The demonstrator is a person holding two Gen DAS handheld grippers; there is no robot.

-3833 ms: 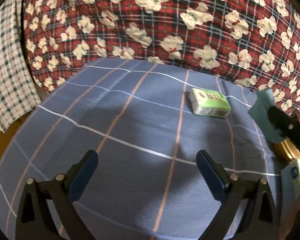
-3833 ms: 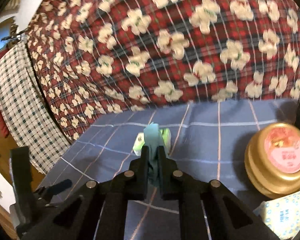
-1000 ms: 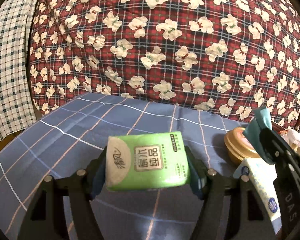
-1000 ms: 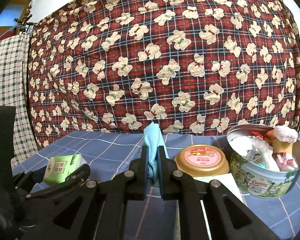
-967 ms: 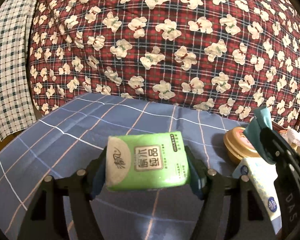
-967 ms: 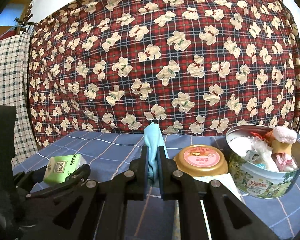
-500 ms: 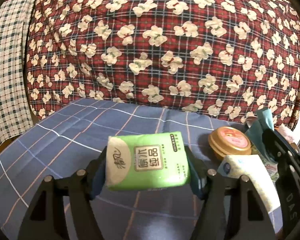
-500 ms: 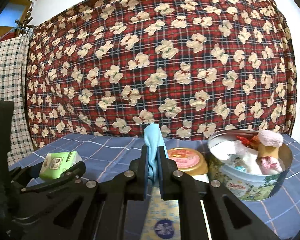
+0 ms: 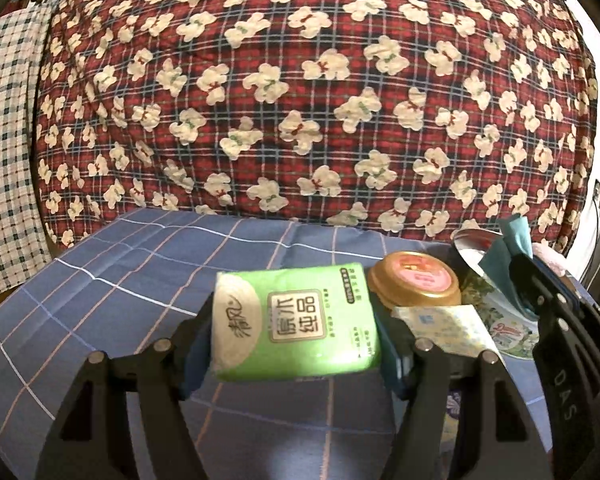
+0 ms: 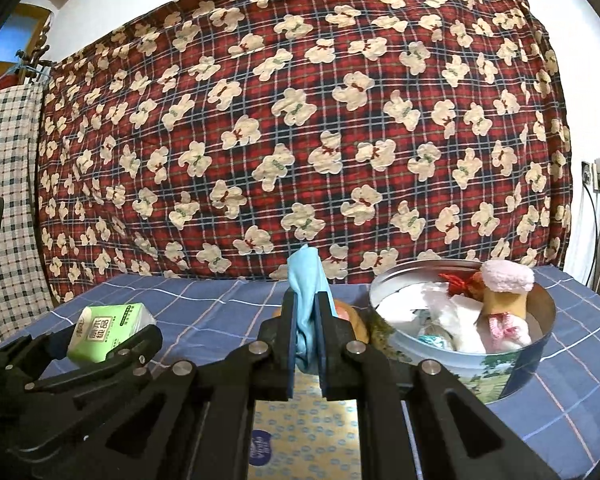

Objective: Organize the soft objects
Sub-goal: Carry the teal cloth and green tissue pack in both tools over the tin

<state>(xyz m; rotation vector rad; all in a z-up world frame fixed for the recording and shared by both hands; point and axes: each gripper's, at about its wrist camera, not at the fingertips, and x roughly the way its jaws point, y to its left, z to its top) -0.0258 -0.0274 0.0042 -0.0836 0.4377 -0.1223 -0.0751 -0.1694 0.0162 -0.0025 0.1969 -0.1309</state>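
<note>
Left gripper (image 9: 296, 344): my fingers clamp the tissue pack (image 9: 294, 326).
Right gripper (image 10: 305, 350): I pinch the blue cloth (image 10: 306, 280).
Tin (image 10: 500, 372): at 2 o'clock.

Warm, dim indoor light; both fisheye views bend strongly and go black at the corners, with slight overall softness.

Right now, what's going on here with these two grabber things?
A person is tidying soft items on a blue checked cloth. The left tool holds a green tissue pack off the cloth. The right tool is clamped on a light blue cloth. An open round tin, already part filled, sits ahead to the right.
</note>
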